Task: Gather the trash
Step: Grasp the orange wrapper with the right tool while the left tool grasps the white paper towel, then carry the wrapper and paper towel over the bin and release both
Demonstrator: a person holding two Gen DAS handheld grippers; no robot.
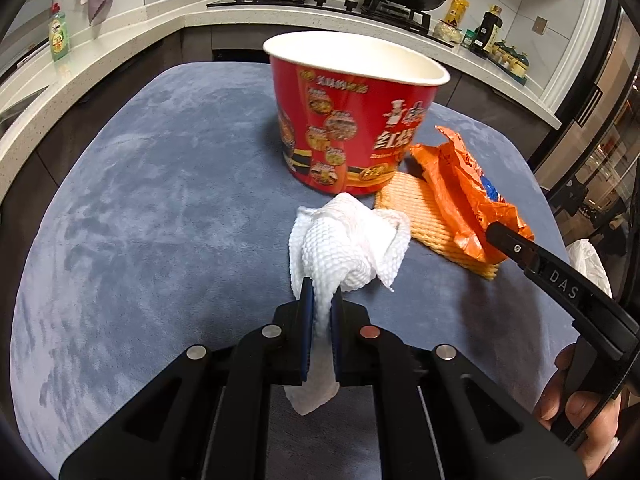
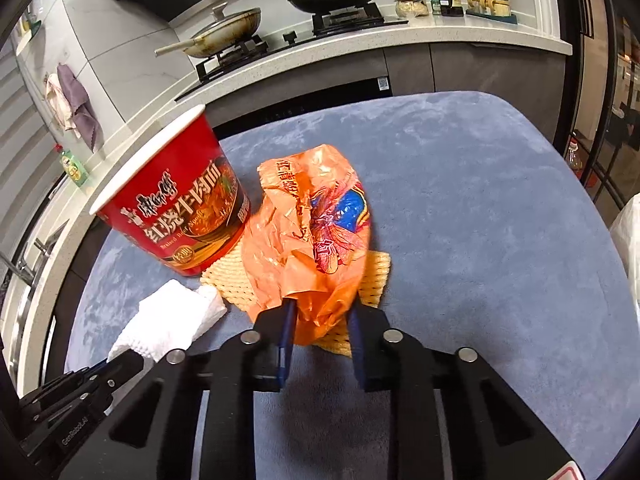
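Observation:
My left gripper (image 1: 322, 292) is shut on a white foam net (image 1: 352, 240), whose bunched end sticks out past the fingertips and whose tail hangs below the pads. Just beyond it stands an empty red instant-noodle bowl (image 1: 352, 120), upright. To its right a crumpled orange wrapper (image 2: 308, 232) lies on a yellow foam net (image 2: 376, 276). My right gripper (image 2: 322, 312) has the wrapper's near end between its blue pads, which press on both sides. In the right wrist view the bowl (image 2: 180, 208) is on the left and the white net (image 2: 172, 320) below it.
Everything sits on a table with a blue-grey cloth (image 2: 480, 220). Behind runs a kitchen counter (image 2: 360, 44) with a stove, pans and bottles. A white plastic bag (image 1: 588, 260) shows past the table's right edge. A hand (image 1: 572, 392) holds the right gripper.

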